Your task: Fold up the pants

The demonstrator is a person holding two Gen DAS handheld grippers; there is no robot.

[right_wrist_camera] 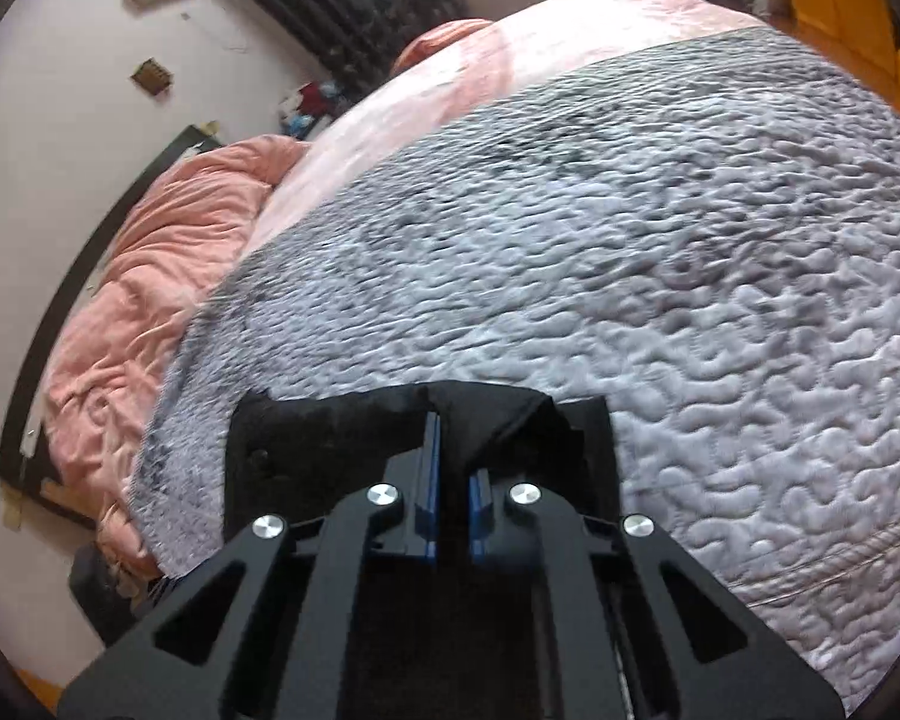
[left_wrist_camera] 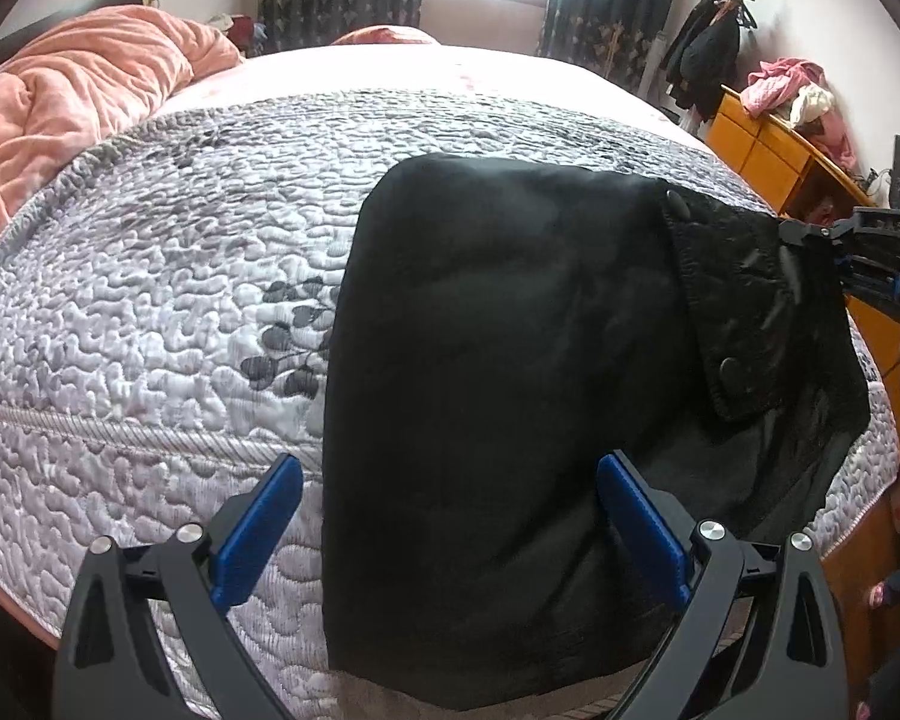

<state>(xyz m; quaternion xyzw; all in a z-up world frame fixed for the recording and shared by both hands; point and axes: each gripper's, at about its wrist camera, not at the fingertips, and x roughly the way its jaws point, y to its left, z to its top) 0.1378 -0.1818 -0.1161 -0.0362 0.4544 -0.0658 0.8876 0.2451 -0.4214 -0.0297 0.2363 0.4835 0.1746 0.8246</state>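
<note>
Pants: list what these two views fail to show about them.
- Near end of the pants: left view, cut off by the bottom edge and the left gripper.
- Layers under the top fold: both views, covered by the black cloth.
- Fabric beyond the right gripper: right view, hidden by the gripper body.
- Fold creases: both views, lost in dark fabric.

1. On the right gripper [left_wrist_camera: 810,240], seen at the right edge of the left wrist view, faint pale marks resembling letters are found on its dark body; they are too blurred to be read.
2. No other text, label, brand, number or sign can be made out in either view.
</note>
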